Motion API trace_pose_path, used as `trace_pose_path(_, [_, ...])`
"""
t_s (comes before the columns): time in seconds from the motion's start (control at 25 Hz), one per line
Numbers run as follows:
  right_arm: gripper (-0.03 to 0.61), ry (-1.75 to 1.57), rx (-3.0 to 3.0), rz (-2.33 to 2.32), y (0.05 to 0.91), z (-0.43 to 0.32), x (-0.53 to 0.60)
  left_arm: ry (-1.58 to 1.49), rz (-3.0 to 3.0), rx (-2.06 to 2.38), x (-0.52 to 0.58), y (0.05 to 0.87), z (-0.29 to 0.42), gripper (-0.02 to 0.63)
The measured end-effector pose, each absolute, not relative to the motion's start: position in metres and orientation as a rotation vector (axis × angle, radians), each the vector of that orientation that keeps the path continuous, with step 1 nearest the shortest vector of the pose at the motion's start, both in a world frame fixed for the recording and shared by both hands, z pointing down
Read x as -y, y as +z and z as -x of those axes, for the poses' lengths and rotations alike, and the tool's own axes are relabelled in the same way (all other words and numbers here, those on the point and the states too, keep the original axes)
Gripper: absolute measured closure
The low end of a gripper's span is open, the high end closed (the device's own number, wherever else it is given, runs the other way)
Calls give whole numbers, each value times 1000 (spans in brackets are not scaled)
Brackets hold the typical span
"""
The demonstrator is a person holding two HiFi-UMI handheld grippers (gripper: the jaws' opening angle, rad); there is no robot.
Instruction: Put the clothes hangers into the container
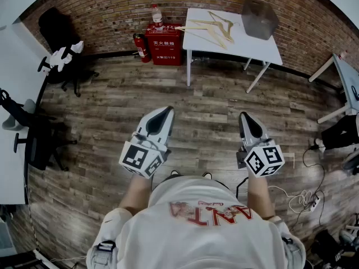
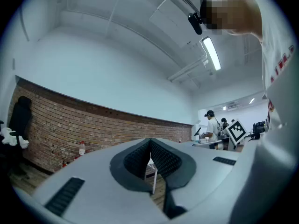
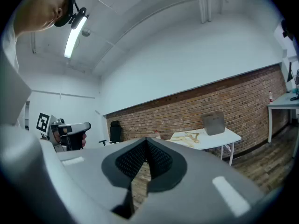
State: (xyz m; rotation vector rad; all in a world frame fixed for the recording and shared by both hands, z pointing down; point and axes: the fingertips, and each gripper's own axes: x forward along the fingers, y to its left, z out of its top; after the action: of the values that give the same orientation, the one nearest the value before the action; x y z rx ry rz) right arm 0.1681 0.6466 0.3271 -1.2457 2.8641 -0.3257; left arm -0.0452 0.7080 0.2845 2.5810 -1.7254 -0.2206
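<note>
The person stands on the wooden floor, well back from the white table that sits against the brick wall. The task's things are all on that table. The wooden hangers lie in a loose pile on its left half. The grey container stands on its right half, near the hangers but apart from them.

Both grippers are held out in front of the person's body, well apart from the table and pointing toward it. The left gripper has its jaws closed together with nothing between them. In the left gripper view the pads meet at the tip, and only a table leg and a strip of floor show through the slit below. The right gripper is held level beside it, its jaws pressed fully together and empty; its own view looks past the closed tip to the table with the hangers and container.

Just left of the table, against the wall, stands a red box with a bottle on top. A fire extinguisher stands at the box's left side. Farther left of the table is a black office chair
</note>
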Motion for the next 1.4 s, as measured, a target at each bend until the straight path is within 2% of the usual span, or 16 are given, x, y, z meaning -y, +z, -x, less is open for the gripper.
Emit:
trace_pose_path(0.6, [580,-347,-2864,1246,336,-136,-651,-197,-2550,1709,-717,293,68,604])
trace_pose_path(0.84, [580,-398,-2911,1245,356,-77,-657,-167,-2525,1687,-738,308,111,604])
trace_pose_path(1.0, [580,-295,-3028,1187,363,-32,-670,-193,-2527,1673,-740,313,134,604])
trace_pose_path(1.4, [580,-249,-3077,1195,363,-8,-633,-213,-2462,1713,-714,340,171,604])
